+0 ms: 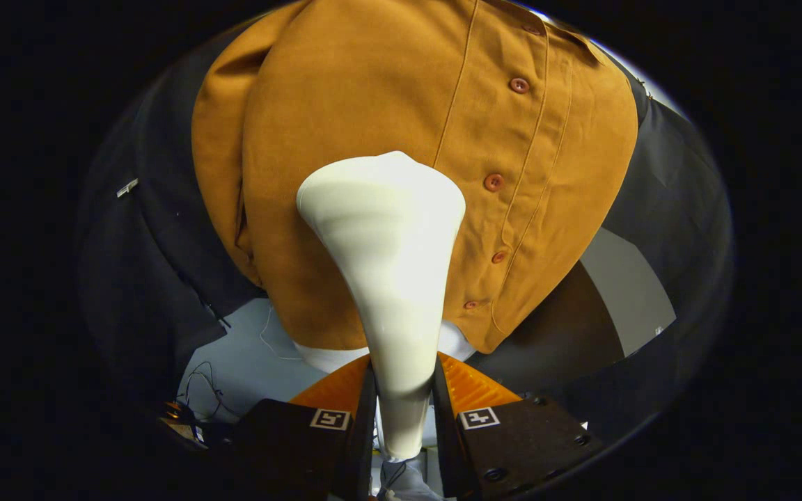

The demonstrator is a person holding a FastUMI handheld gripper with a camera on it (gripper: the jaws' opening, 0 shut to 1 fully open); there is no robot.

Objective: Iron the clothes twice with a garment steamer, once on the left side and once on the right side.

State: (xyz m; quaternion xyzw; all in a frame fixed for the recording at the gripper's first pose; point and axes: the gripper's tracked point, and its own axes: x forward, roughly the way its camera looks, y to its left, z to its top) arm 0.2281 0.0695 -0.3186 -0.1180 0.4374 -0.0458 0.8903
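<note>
Colours: mustard shirt, cream steamer
Shirt (pixel 387 104) plain mustard-orange, reddish-brown buttons (pixel 519 85); garment steamer (pixel 394 264) plain cream-white, gripped in gripper (pixel 404 396) jaws; white layer under shirt hem.

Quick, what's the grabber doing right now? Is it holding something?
Gripper: shut on the cream-white plastic garment steamer, both fingers pressing its handle; its wide head is against the mustard-orange buttoned shirt.
</note>
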